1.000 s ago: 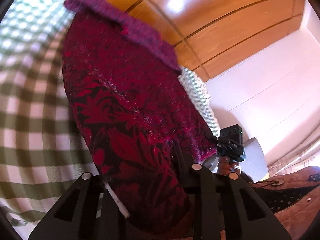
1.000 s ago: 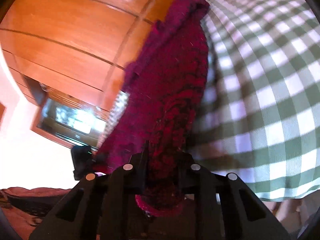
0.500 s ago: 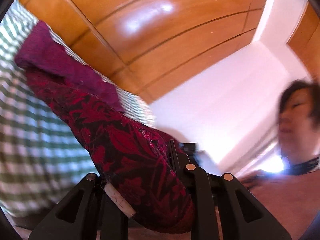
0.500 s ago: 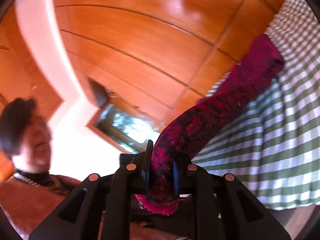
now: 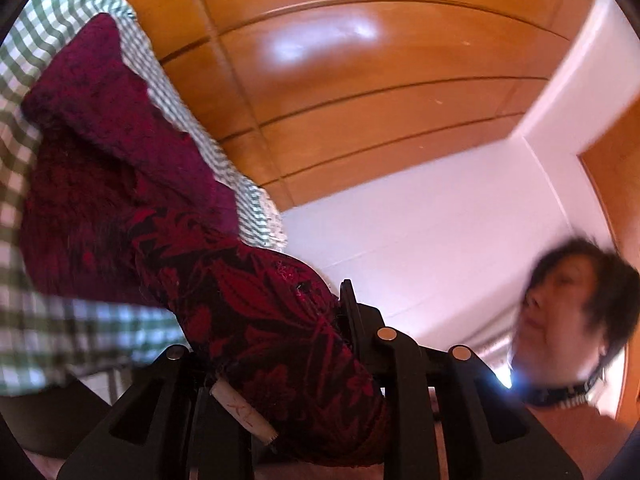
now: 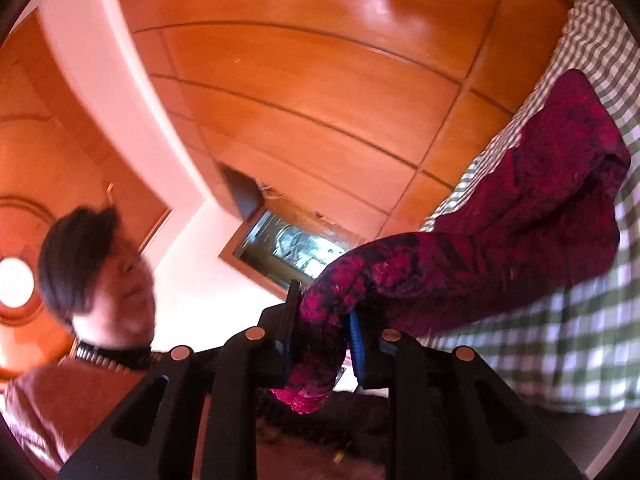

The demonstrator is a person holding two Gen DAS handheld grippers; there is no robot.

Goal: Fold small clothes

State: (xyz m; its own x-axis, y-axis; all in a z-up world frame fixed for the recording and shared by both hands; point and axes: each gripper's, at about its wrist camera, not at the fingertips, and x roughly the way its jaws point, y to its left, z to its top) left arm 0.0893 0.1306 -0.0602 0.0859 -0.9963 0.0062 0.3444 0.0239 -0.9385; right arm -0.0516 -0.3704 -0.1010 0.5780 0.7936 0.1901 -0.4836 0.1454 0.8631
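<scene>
A small dark red garment with a black leaf pattern (image 5: 132, 200) hangs between my two grippers, its far end trailing over the green checked cloth (image 5: 24, 264). My left gripper (image 5: 280, 344) is shut on one edge of it; a white label (image 5: 244, 416) sticks out below. In the right wrist view the same garment (image 6: 520, 216) runs from the checked cloth (image 6: 580, 320) into my right gripper (image 6: 320, 336), which is shut on its magenta edge. Both grippers are lifted and tilted upward.
Orange wooden wall panels (image 5: 360, 92) and a white wall (image 5: 420, 232) fill the background. The person's face shows at the right of the left wrist view (image 5: 568, 304) and at the left of the right wrist view (image 6: 100, 276). A framed window (image 6: 296, 252) sits behind.
Both grippers have lifted and tilted up with the garment, pulling its near end off the checked cloth. The views swung from the cloth to the walls and the person's face.
</scene>
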